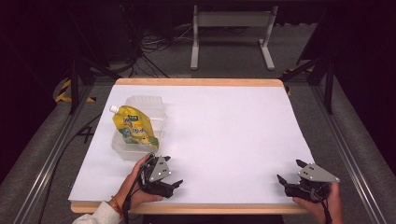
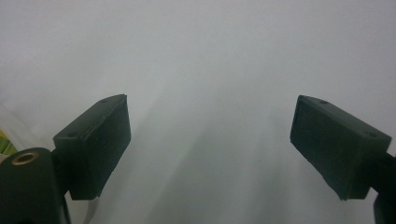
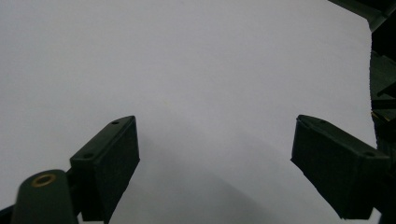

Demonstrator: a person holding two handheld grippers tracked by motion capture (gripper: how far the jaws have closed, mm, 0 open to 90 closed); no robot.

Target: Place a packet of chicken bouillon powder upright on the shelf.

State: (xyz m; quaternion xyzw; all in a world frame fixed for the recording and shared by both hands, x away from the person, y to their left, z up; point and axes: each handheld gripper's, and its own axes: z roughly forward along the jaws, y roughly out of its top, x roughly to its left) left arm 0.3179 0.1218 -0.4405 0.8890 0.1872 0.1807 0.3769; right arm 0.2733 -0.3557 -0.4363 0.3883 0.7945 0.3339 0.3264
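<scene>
Both pairs of jaws stood spread wide with nothing between them. The left gripper (image 1: 164,179) lay at the near edge of the white table (image 1: 224,140), just beside a clear plastic container (image 1: 140,126). The right gripper (image 1: 299,179) rested well apart at the near right corner. A yellow spouted drink pouch (image 1: 133,127) lay tilted across the container, its white cap (image 1: 113,108) over the far left rim. The pouch looked slick and soft, so a pinch on its body might have slipped. The light container might have slid or tipped if nudged.
</scene>
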